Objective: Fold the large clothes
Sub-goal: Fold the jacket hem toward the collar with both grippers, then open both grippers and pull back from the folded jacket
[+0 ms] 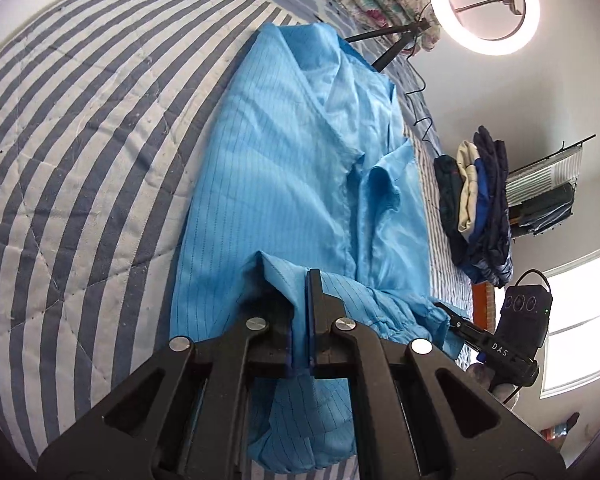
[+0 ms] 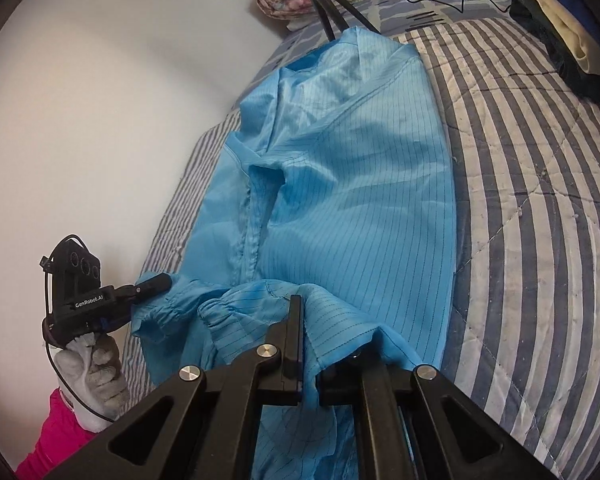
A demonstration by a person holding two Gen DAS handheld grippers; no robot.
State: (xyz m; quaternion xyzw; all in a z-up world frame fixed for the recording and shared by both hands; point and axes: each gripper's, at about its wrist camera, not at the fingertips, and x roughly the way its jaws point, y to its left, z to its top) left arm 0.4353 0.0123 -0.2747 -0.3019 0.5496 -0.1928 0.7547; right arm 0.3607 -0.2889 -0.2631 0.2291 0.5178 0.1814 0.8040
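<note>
At the bottom of each wrist view, the left gripper (image 1: 300,280) and right gripper (image 2: 309,308) each pinch the near hem of the blue garment (image 1: 284,168). Its long axis runs straight away from both toward the frame top, along the striped bed (image 1: 80,140), so neither is nearer.

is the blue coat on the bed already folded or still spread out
Partly folded: the blue coat lies lengthwise on the striped quilt, one side turned over.

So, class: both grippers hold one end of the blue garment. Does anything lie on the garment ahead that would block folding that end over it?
Nothing visible does. The blue garment lies bare on the striped quilt; the clothes pile sits beside it, apart.
</note>
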